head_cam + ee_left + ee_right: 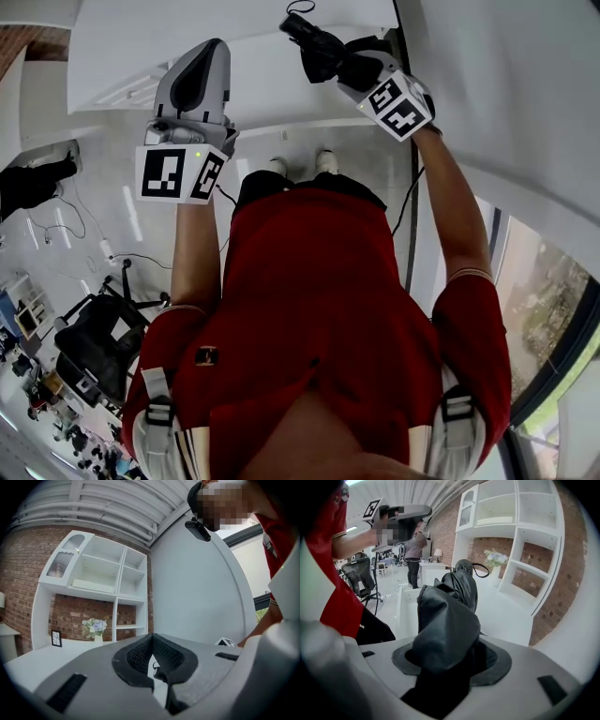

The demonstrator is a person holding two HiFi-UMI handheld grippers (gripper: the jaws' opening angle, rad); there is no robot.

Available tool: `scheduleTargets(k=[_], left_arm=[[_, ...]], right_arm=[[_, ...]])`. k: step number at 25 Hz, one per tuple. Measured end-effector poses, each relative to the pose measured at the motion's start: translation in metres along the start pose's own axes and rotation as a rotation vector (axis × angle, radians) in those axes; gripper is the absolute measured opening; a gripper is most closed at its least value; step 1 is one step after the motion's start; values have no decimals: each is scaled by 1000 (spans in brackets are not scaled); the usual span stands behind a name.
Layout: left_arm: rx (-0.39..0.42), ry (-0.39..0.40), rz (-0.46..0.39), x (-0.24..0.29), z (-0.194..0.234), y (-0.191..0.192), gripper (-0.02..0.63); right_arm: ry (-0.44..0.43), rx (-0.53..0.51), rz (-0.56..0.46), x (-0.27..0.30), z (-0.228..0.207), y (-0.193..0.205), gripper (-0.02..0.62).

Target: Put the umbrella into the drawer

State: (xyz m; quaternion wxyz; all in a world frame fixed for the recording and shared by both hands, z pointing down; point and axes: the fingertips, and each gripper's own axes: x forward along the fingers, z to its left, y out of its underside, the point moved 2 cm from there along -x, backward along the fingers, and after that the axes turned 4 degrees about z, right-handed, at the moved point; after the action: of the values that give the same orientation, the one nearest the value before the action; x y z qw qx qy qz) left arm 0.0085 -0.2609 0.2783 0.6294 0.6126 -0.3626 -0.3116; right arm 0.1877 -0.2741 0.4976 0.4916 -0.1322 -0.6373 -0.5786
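Observation:
A folded black umbrella [317,45] in its fabric sleeve points away from me over the white cabinet [262,89]. My right gripper [354,70] is shut on it. In the right gripper view the umbrella [450,611] fills the hollow between the pads of the right gripper [452,656], its strap end angled down toward what looks like an open white drawer [407,611]. My left gripper [217,47] hovers to the left of the umbrella, tips together and nothing held. The left gripper [151,637] faces the shelving, and a bit of the umbrella's strap shows through its slit.
White shelving [101,573] stands against a brick wall, with a vase of flowers [95,627] and a small picture frame [56,638] on the counter. A black office chair [94,347] and floor cables are behind me on the left. Another person [412,555] stands far back.

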Motion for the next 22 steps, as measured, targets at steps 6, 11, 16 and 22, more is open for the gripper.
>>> scheduleTargets(k=[6,11,16,22], left_arm=[[-6,-3,5,5,10,1,6],[-5,-21,5,7,29,-4,6],[-10,-37,19,8,45,1,6],[-11,-44,31,11,58,4,6]], right_arm=[[-87,-28,116,32,4,13,247],[-137,-43,214,52,6,26,247],[-195,-7,309,75,12,41,247],[-216,75,415,96,11,56,247]])
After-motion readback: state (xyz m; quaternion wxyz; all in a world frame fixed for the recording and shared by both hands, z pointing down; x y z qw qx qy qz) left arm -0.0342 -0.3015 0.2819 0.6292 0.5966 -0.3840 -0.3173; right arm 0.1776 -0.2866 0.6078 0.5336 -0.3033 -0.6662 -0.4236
